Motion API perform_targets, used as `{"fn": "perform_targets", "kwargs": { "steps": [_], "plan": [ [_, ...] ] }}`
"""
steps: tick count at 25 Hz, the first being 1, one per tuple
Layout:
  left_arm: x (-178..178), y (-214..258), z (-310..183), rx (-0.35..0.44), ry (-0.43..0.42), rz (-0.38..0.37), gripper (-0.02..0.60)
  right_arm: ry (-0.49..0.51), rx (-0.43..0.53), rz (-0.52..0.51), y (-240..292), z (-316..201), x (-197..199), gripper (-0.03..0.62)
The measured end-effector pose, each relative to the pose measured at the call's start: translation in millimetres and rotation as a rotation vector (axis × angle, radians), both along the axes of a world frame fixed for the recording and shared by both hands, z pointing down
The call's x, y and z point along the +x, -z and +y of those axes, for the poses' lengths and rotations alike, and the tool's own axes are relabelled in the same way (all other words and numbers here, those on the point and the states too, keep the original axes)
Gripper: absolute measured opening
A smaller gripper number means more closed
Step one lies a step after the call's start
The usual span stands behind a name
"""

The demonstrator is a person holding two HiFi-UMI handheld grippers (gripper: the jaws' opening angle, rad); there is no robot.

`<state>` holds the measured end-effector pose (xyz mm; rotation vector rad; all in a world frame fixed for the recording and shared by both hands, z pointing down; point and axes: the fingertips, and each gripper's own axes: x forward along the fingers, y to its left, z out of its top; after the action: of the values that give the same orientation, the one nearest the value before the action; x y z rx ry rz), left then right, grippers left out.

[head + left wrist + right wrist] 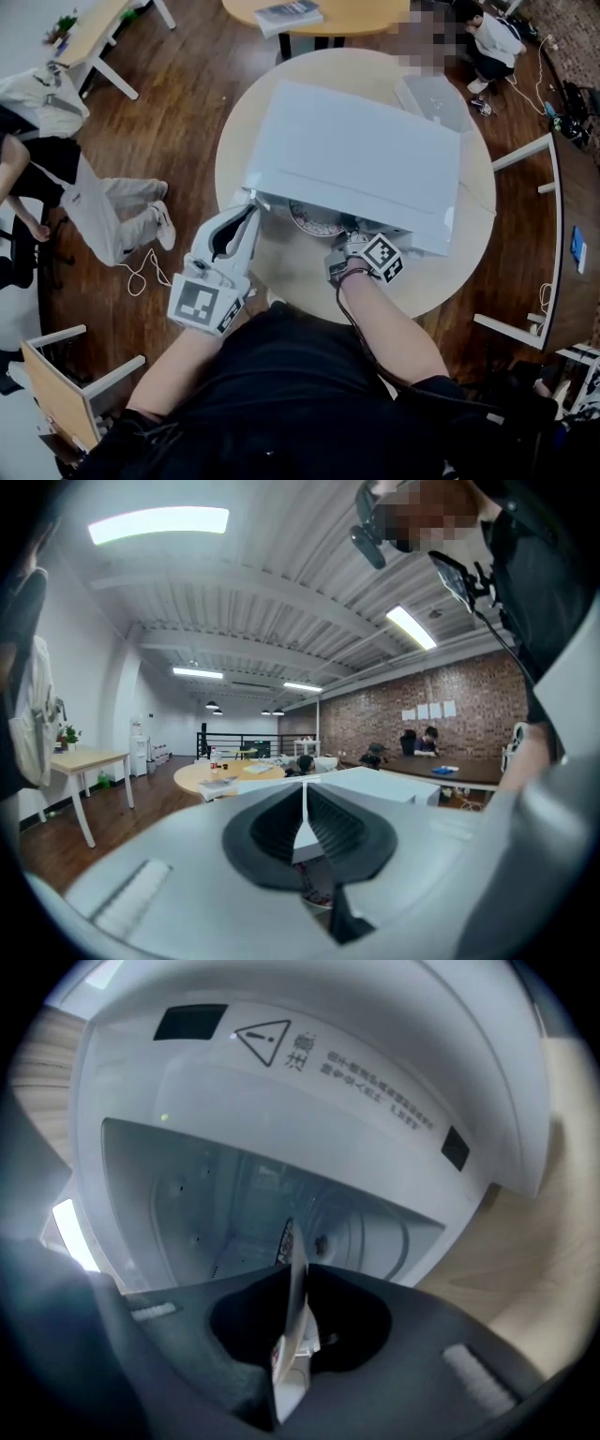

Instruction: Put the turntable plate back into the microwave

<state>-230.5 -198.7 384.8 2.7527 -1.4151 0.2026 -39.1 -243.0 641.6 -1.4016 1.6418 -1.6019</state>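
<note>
My right fingers [251,1327] are clenched on the turntable plate [297,1274], which stands edge-on between them at the mouth of the microwave [281,1138], low in the frame. My left fingers [272,832] are pressed together on a thin white door edge [305,810]. From above, the microwave's top [356,159] covers most of the plate [314,220]; only 1 patterned arc shows. A label at upper centre carries a warning triangle [262,1040] and "注意"; the smaller lines beside it are unreadable.

Open loft office — brick wall [375,714], wooden desks [89,757], ceiling strip lights [159,522].
</note>
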Motion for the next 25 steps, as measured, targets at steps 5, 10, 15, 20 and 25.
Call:
{"fn": "perform_targets", "kwargs": {
  "steps": [5,10,15,20,25],
  "plan": [
    [-4,-2,0,-0.009,0.007,-0.013,0.015,-0.018,-0.006,0.006,-4,-7,1,0.028],
    [-9,-4,1,-0.018,0.021,-0.023,0.015,-0.041,-0.013,0.001,-7,-15,2,0.028],
    [-9,-6,3,-0.046,0.023,-0.009,0.015,-0.056,-0.018,0.025,-9,-24,2,0.028],
    [-6,-6,3,-0.050,0.009,-0.019,0.015,-0.096,-0.028,0.017,-12,-33,4,0.028],
    [-9,-12,7,-0.070,0.011,-0.032,0.015,-0.133,-0.031,0.013,-17,-38,6,0.028]
  ]
}}
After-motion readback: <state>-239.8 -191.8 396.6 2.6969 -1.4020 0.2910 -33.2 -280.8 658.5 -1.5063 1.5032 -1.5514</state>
